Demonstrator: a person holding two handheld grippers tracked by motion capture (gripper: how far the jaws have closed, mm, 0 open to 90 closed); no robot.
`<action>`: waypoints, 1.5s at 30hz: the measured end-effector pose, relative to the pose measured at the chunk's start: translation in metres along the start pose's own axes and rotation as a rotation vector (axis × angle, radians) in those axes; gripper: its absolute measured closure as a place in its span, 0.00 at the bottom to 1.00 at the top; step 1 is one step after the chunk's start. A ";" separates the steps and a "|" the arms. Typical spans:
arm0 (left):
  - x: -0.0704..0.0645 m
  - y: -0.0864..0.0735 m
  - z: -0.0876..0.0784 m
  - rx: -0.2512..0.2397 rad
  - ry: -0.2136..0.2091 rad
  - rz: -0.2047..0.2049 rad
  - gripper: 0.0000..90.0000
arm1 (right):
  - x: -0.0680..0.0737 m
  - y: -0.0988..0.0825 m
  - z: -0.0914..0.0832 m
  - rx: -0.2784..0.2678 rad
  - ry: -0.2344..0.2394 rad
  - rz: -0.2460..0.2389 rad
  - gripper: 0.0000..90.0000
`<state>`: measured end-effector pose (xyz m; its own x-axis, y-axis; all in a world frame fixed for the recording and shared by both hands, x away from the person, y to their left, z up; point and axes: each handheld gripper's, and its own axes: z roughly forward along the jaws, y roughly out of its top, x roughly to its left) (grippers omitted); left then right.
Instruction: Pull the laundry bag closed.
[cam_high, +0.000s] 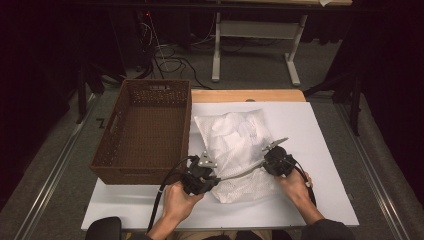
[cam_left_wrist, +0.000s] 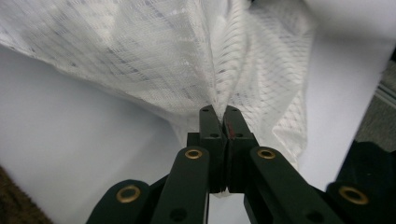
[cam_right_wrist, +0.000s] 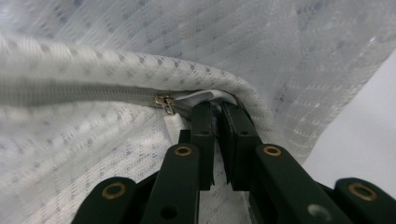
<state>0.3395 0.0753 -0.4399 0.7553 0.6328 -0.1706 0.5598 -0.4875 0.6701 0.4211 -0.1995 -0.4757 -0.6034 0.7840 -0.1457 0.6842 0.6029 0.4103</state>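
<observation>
- a white tabletop (cam_high: 320, 145) is carrying the work, and its far edge is showing a strip of bare wood (cam_high: 247, 95).
- a brown wicker basket (cam_high: 145, 131) is sitting on the left part of the tabletop, its long side running away from the person and its near right corner lying just beside the left tool.
- a white mesh laundry bag (cam_high: 235, 145) is lying crumpled in the middle of the tabletop, just right of the basket, with its near end reaching toward the person between the two hands.
- a zipped seam of the bag (cam_right_wrist: 93, 93) is running as a pale stiff band across the right tool's own view; in the high view it is stretching as a taut edge between the two tools.
- the person's left hand (cam_high: 176, 200) is holding the left tool (cam_left_wrist: 219, 116) at the bag's near left corner; its jaws are pressing together on a bunched fold of the mesh, which is fanning upward from the tips.
- the person's right hand (cam_high: 295, 184) is holding the right tool (cam_right_wrist: 217, 108) at the bag's near right edge; its jaws are pinching the end of the zipped seam, with a narrow gap between the pads.
- a small metal zip slider (cam_right_wrist: 166, 103) is sitting on the seam just beside the right tool's tips.
</observation>
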 end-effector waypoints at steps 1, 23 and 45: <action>0.001 -0.001 -0.001 -0.003 -0.003 -0.004 0.99 | 0.001 0.001 0.000 0.001 -0.008 -0.003 0.93; -0.002 -0.004 0.019 0.074 0.016 -0.015 0.70 | -0.007 -0.018 -0.041 -0.143 0.039 -0.002 0.84; 0.007 -0.014 0.040 0.139 0.002 -0.012 0.94 | -0.004 -0.013 -0.016 0.007 0.078 -0.079 0.98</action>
<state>0.3507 0.0625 -0.4793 0.7479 0.6400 -0.1764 0.6104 -0.5584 0.5619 0.4077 -0.2129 -0.4658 -0.6856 0.7202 -0.1066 0.6358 0.6636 0.3941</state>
